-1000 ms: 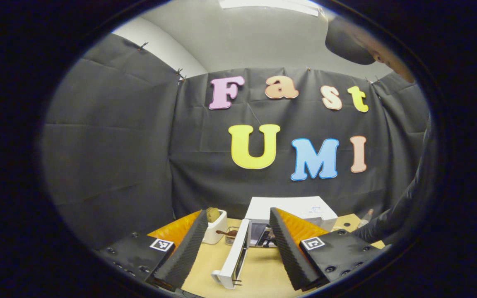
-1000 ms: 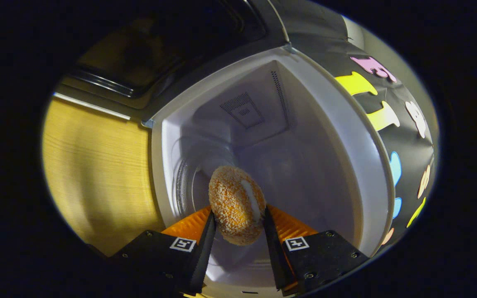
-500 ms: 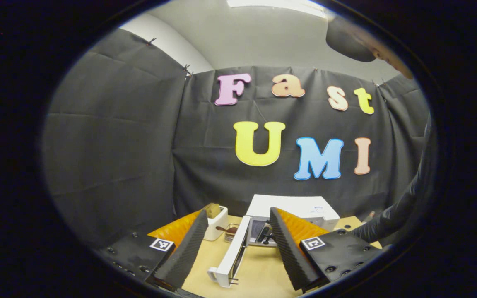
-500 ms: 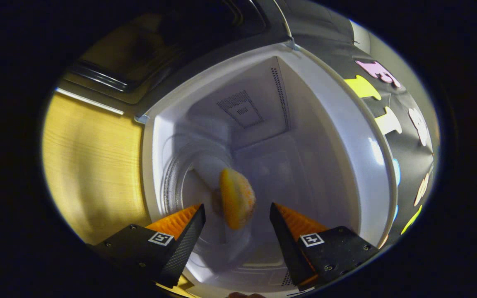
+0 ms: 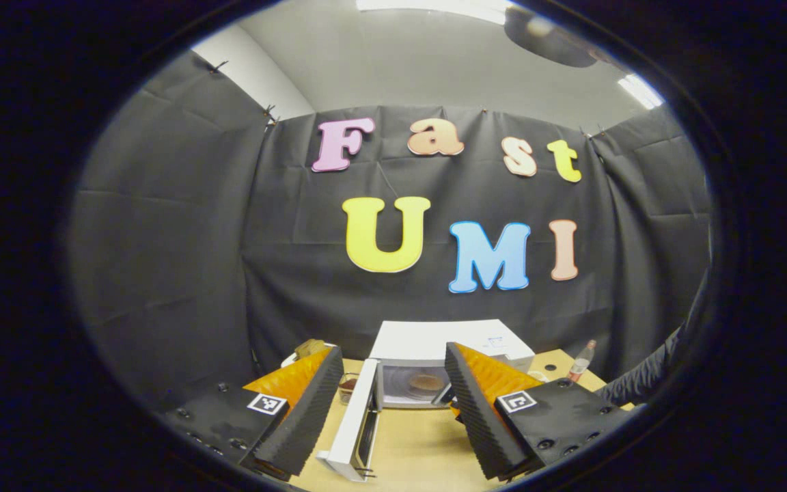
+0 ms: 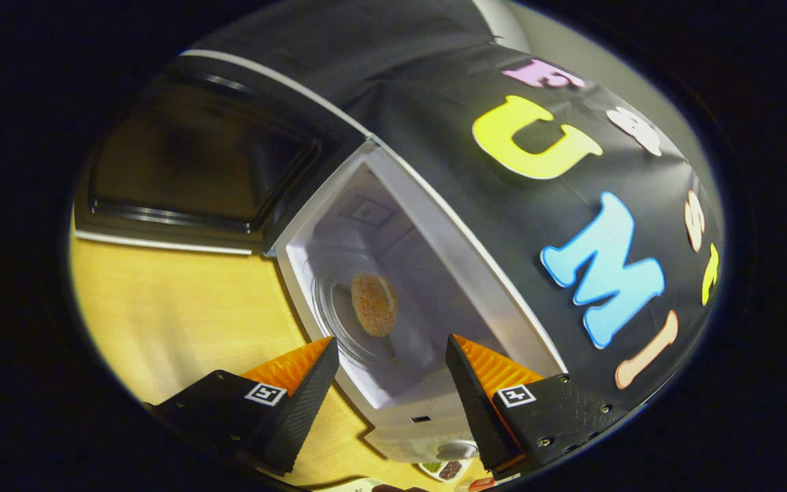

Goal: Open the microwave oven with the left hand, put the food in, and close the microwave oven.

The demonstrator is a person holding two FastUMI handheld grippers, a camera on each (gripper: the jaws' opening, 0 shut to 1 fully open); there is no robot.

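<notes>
Presently: bun (image 6: 374,304) lying on turntable inside microwave (image 5: 434,338). Door (image 5: 354,430) swung wide, edge-on just ahead of left gripper (image 5: 388,396), nearer to it than to right gripper (image 6: 392,383). Both grippers wide, holding nothing.

The food (image 6: 374,305) lies inside the microwave oven (image 6: 434,273), ahead between the right gripper's fingers (image 6: 301,400); the door (image 6: 188,171) stands to their left.
</notes>
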